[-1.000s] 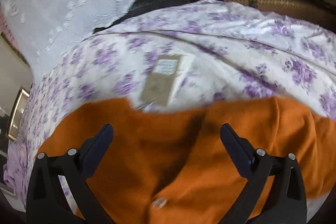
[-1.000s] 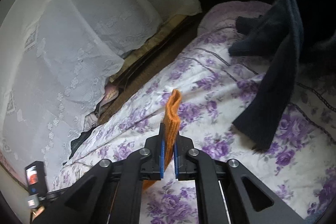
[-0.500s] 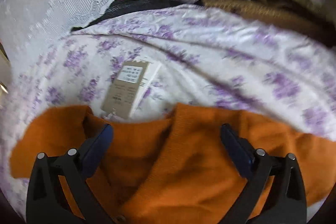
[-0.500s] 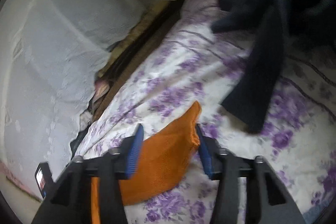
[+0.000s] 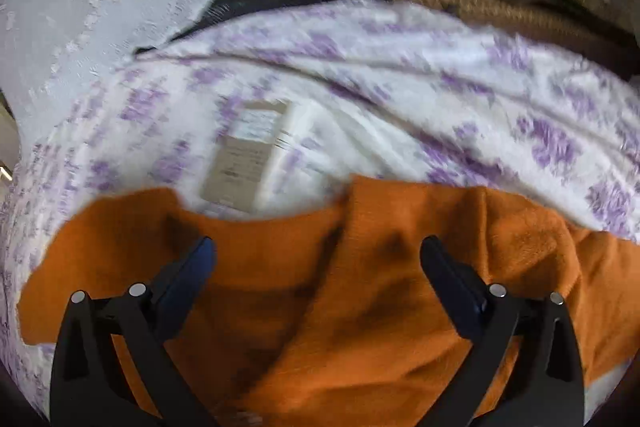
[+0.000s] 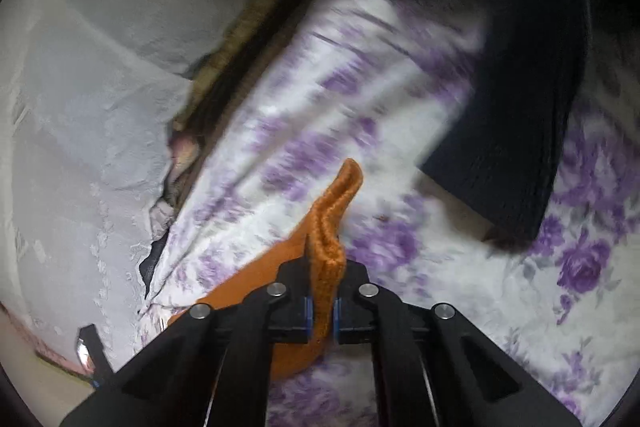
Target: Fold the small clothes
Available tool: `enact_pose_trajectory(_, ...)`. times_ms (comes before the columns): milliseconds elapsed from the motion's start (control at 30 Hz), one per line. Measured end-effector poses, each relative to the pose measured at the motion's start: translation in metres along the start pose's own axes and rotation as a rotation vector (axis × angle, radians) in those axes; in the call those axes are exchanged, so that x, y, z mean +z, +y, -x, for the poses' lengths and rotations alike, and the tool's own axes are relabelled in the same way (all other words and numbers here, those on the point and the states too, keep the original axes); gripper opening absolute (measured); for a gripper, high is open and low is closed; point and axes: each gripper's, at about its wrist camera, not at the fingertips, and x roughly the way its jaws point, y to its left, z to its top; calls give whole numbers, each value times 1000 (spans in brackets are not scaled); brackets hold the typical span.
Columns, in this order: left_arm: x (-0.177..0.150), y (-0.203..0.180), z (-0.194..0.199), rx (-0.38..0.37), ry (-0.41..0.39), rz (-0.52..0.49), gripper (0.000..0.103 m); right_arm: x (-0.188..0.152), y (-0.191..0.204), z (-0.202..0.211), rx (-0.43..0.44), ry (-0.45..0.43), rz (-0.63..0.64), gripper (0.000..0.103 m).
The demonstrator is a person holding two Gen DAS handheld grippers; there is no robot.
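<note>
You were early in the fold: the orange cardigan (image 5: 360,291) lay spread on the bed (image 5: 400,99), near its front edge, neckline toward the far edge where a paper tag (image 5: 244,163) sat just past the collar. Your right gripper (image 6: 322,311) had just closed its jaws again and was pinching a sleeve end (image 6: 332,223), which stood up in a narrow ridge between them. Your left gripper (image 5: 316,267) hovered over the chest with jaws spread, nothing between them. The body's long axis ran from the near edge to the far edge; the pinched sleeve pointed out toward a dark garment (image 6: 512,115). The next move probably called for carrying that sleeve across the body.
</note>
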Motion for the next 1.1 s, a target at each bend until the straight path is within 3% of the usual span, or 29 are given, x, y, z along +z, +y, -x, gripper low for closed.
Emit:
enact_pose_trajectory(100, -2, 26, 14, 38, -27, -5, 99, -5, 35, 4, -149, -20, 200, 15)
enact_pose_trajectory(133, -4, 40, 16, 63, -34, 0, 99, -6, 39, 7, -216, -51, 236, 36)
enact_pose_trajectory(167, -5, 50, 14, 82, -30, 3, 99, -6, 38, 11, -275, -96, 237, 47)
enact_pose_trajectory(200, -6, 63, 11, 101, -21, 6, 99, -2, 30, 13, -291, -106, 203, 47)
enact_pose_trajectory(300, -16, 109, -5, 180, 14, 42, 99, 5, 1, 8, -221, -37, 62, 44)
enact_pose_trajectory(367, -22, 134, -15, 182, 34, 63, 99, 5, -7, 17, -200, -73, -3, 38)
enact_pose_trajectory(433, -30, 158, -25, 181, 54, 90, 99, 2, 4, 37, -208, -168, 19, 38)
enact_pose_trajectory(500, -38, 174, -23, 99, 40, 136, 99, -5, 36, 48, -135, -195, 135, 39)
enact_pose_trajectory(567, -39, 180, -15, 29, -5, 159, 99, -31, 88, 34, -11, -105, 312, 39)
enact_pose_trajectory(667, -30, 171, 0, -8, -80, 115, 99, -95, 166, -19, 103, 144, 577, 36)
enact_pose_trajectory(733, -21, 165, -1, 36, -87, 74, 99, -127, 197, -56, 95, 280, 664, 36)
enact_pose_trajectory(800, -12, 169, -16, 92, -45, 72, 99, -155, 220, -101, -11, 383, 751, 36)
enact_pose_trajectory(867, -10, 178, -29, 77, 7, 95, 99, -169, 231, -124, -112, 386, 825, 43)
enact_pose_trajectory(933, -7, 182, -36, 17, 27, 122, 99, -172, 241, -132, -151, 374, 867, 51)
enact_pose_trajectory(1067, 8, 172, -16, -140, -73, 135, 99, -166, 258, -128, -162, 321, 884, 51)
enact_pose_trajectory(1100, 12, 169, -13, -134, -91, 125, 99, -167, 261, -120, -141, 305, 881, 51)
